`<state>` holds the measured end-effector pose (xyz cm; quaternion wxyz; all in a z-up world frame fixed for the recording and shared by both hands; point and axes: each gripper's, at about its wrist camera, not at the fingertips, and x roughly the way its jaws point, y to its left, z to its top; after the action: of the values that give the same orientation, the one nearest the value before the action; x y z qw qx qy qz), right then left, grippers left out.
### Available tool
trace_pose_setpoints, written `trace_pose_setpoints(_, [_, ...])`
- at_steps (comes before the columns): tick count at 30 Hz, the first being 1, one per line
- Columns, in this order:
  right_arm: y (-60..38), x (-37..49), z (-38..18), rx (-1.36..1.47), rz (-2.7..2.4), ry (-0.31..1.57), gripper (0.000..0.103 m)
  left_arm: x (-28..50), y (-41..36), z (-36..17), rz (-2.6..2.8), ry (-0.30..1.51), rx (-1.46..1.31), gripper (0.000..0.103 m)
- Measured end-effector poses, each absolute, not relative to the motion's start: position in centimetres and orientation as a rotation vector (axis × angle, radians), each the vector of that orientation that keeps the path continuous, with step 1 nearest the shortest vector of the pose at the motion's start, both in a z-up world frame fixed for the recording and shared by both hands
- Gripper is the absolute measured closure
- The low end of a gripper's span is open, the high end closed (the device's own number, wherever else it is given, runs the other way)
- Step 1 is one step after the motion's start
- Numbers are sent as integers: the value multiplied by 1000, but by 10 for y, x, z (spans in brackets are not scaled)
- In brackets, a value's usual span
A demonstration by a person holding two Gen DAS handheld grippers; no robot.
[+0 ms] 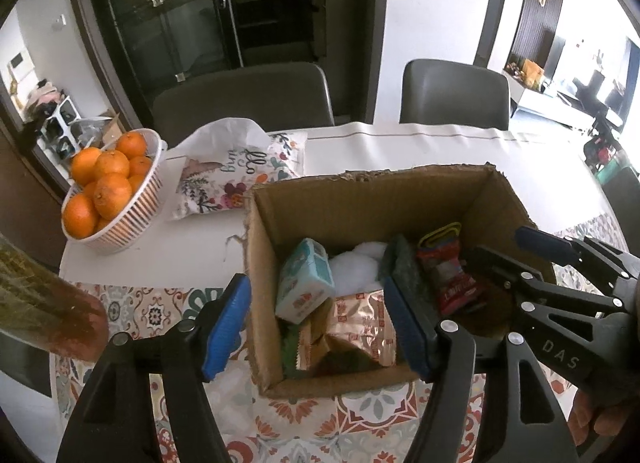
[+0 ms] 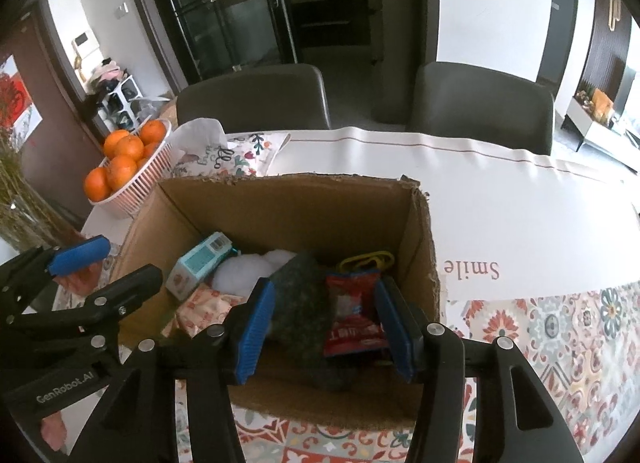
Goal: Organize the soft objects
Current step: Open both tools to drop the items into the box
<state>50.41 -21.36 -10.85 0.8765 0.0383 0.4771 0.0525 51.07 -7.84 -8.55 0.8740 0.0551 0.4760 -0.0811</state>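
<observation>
An open cardboard box (image 1: pixel 360 191) (image 2: pixel 280 199) stands on the table. Inside lie a light blue tissue pack (image 1: pixel 306 281) (image 2: pixel 200 263), white cotton fluff (image 1: pixel 356 267) (image 2: pixel 244 267), a dark green scouring sponge (image 1: pixel 404 267) (image 2: pixel 304 303), a red snack packet (image 1: pixel 452 279) (image 2: pixel 354 311), a copper foil bag (image 1: pixel 360 327) and a yellow loop (image 2: pixel 368 259). My left gripper (image 1: pixel 316 323) is open, its fingers straddling the box's near-left wall. My right gripper (image 2: pixel 326 327) is open above the sponge and red packet; it also shows in the left wrist view (image 1: pixel 560 259).
A floral cushion (image 1: pixel 236 175) (image 2: pixel 236 155) with a white bag lies behind the box. A white basket of oranges (image 1: pixel 108 191) (image 2: pixel 128 167) stands at the back left. Two grey chairs (image 1: pixel 452 91) stand behind the table. A patterned cloth (image 2: pixel 560 327) covers the near side.
</observation>
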Motion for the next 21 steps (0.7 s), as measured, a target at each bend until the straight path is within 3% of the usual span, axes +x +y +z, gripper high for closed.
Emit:
trace_pose_setpoints(14, [-200,434,-65,76,53,889,48,444,-56,-50,-155,903,91,25])
trace_pose_setpoints(21, [-187,379,-42,61,8,834,36,399,-43,-35,-164,851,92,18])
